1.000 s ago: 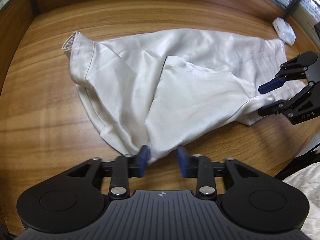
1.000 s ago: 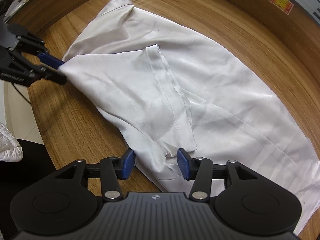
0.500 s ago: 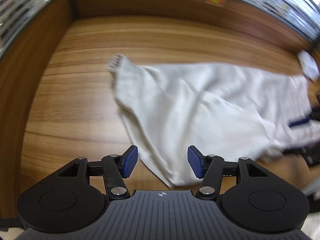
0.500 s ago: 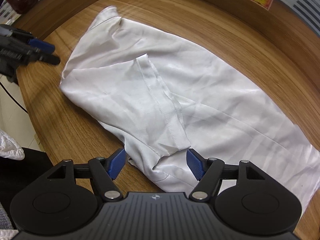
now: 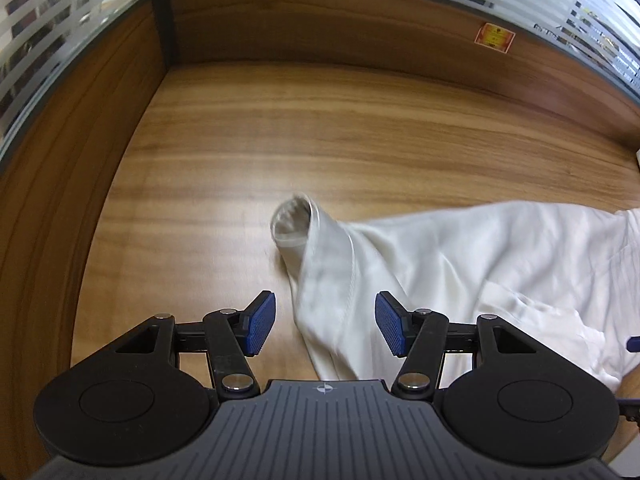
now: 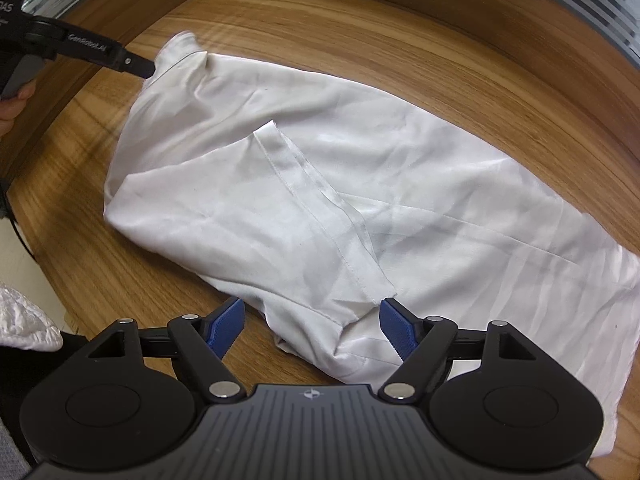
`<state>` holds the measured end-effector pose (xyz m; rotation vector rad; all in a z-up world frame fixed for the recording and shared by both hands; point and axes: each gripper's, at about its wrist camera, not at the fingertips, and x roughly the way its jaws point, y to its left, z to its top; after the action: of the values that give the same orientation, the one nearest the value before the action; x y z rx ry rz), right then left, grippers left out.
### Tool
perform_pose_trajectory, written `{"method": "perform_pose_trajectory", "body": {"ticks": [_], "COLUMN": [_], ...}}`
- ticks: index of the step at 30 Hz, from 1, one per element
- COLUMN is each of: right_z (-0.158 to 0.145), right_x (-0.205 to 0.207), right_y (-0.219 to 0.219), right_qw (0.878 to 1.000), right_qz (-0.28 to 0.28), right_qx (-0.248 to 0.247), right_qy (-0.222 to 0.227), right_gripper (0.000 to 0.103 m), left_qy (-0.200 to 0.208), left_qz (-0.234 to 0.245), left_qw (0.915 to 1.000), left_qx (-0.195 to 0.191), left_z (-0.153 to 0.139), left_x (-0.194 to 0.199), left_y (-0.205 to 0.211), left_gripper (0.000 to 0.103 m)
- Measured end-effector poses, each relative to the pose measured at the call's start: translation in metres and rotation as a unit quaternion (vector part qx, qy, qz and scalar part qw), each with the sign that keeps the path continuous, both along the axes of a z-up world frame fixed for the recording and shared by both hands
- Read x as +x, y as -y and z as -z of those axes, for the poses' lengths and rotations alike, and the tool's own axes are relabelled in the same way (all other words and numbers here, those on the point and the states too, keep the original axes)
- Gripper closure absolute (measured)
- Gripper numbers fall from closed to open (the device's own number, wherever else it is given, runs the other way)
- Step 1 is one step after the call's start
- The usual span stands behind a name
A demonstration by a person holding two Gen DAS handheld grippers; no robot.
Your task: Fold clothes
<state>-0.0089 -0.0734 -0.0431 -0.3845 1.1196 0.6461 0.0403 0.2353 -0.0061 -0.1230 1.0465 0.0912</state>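
A white garment [image 6: 360, 208] lies partly folded on the wooden table [image 5: 320, 140], long axis running ten to four o'clock. Its cuff end sits between the left gripper [image 5: 325, 322], jaws apart and empty; the right gripper [image 6: 310, 322] is opening over the near hem.

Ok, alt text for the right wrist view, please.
A white garment lies rumpled on a wooden table, one flap folded over its middle. The right gripper hangs over the near edge, jaws opening, cloth between them but unpinched. The left gripper reaches the far corner.
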Motion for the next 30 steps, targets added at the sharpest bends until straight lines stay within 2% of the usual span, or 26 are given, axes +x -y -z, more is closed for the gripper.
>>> {"method": "perform_pose_trajectory", "body": {"ticks": [3,6,9,10,11,19,22,27,30], "right_z": [0.002,0.002,0.003,0.002,0.002,0.003,0.004,0.003,0.002], "right_x": [0.0,-0.001,-0.001,-0.001,-0.001,0.0,0.001,0.002,0.003], "right_y": [-0.004,-0.007,-0.009,-0.01,-0.01,-0.015,-0.015,-0.017,-0.018], "right_qw": [1.0,1.0,1.0,1.0,1.0,0.999,0.999,1.0,1.0], "right_qz": [0.012,0.02,0.026,0.028,0.031,0.035,0.033,0.028,0.029], "right_qx": [0.001,-0.001,0.0,0.001,0.002,0.002,0.001,-0.003,-0.003], "right_qy": [0.0,0.0,0.0,0.001,0.002,0.004,0.003,0.005,0.006], "right_gripper": [0.022,0.021,0.02,0.02,0.019,0.019,0.019,0.019,0.019], "left_qy": [-0.005,-0.006,-0.012,-0.013,-0.014,-0.012,-0.023,-0.036,-0.035], "left_qz": [0.008,0.016,0.031,0.034,0.036,0.021,-0.001,-0.012,-0.009], "left_qw": [0.9999,0.9998,0.9995,0.9993,0.9992,0.9995,0.9993,0.999,0.9991], "left_qx": [-0.007,-0.009,-0.002,0.003,0.007,0.02,0.03,0.025,0.024], "left_z": [0.006,0.01,0.016,0.017,0.018,0.018,0.023,0.029,0.026], "left_x": [0.014,0.02,0.024,0.024,0.024,0.021,0.022,0.02,0.016], "left_y": [-0.006,-0.006,-0.006,-0.006,-0.007,-0.021,-0.031,-0.042,-0.042], "left_gripper": [0.046,0.056,0.077,0.088,0.092,0.093,0.093,0.092,0.085]}}
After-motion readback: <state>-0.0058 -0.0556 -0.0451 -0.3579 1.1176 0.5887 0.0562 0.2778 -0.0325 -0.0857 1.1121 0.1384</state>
